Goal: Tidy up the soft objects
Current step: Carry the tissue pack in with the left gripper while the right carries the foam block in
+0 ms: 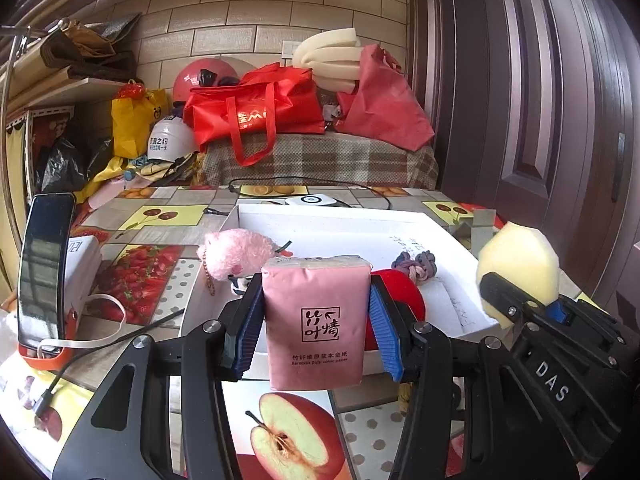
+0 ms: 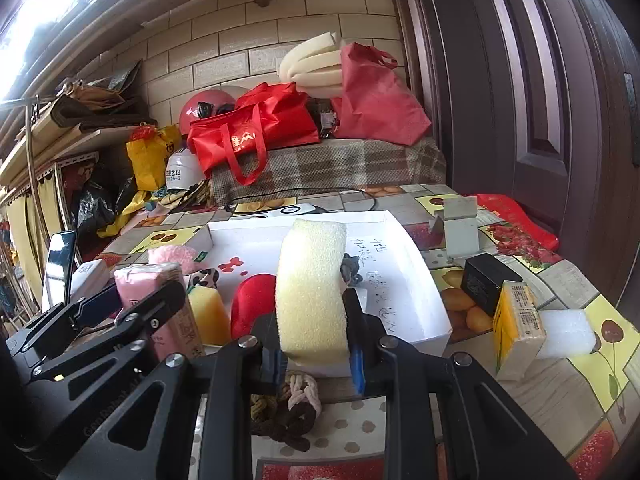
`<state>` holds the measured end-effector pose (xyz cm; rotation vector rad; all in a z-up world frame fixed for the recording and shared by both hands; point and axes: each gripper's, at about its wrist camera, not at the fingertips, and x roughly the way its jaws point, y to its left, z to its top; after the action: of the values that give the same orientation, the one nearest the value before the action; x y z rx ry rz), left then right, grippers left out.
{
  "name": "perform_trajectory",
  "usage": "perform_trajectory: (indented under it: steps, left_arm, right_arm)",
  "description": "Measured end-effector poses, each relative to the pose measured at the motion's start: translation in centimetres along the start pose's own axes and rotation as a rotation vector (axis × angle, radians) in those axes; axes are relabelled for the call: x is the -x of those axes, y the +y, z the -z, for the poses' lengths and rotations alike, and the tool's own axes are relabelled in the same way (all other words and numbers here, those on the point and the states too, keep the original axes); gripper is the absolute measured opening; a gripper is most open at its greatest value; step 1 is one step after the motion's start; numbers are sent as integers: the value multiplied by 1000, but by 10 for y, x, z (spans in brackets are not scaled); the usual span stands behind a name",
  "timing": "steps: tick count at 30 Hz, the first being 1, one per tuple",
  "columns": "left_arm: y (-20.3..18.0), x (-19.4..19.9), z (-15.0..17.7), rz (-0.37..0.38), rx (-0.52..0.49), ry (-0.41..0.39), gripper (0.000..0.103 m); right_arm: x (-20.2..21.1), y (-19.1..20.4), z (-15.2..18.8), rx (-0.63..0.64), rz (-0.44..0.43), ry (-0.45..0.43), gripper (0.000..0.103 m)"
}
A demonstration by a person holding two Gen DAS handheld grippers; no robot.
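My left gripper (image 1: pixel 316 316) is shut on a pink tissue pack (image 1: pixel 316 320) and holds it above the near edge of the white tray (image 1: pixel 452 248). My right gripper (image 2: pixel 316 340) is shut on a pale yellow sponge (image 2: pixel 312 288), also over the tray's (image 2: pixel 424 276) near edge; the sponge also shows in the left wrist view (image 1: pixel 520 268). In the tray lie a pink plush toy (image 1: pixel 236 254), a red soft object (image 1: pixel 400 296), a purple knotted rope (image 1: pixel 414 264) and an orange-yellow sponge (image 2: pixel 208 314). A brown and cream knotted rope (image 2: pixel 288 408) lies on the table below my right gripper.
A phone on an orange stand (image 1: pixel 46 276) stands at the left with cables. A black charger (image 2: pixel 486 282), a yellow box (image 2: pixel 516 320) and a white foam block (image 2: pixel 568 332) lie right of the tray. Red bags (image 1: pixel 256 112) sit on a checked bench behind.
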<state>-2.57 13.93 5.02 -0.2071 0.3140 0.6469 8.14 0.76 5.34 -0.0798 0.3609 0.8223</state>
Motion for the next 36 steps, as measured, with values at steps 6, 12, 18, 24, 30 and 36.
perform_trajectory:
  steps: [6, 12, 18, 24, 30, 36]
  left_arm:
    - [20, -16, -7, -45, 38, 8, 49]
    - [23, -32, -13, -81, 15, 3, 49]
    - [22, -48, -20, -110, -14, -6, 49]
    - [29, -63, -27, -126, 5, 8, 49]
    - [30, -82, -32, -125, -3, 41, 49]
    - [32, -100, -35, -111, 11, 100, 49]
  right_arm:
    - [-16, -26, -8, -45, 67, 5, 25]
    - [-34, -35, -16, -44, 105, 20, 25]
    - [-48, -25, -22, 12, 119, 19, 25]
    - [-64, -19, -27, 28, 116, 37, 25]
    - [-79, -15, -31, 37, 104, 66, 25]
    - [-96, -12, -35, 36, 95, 96, 25]
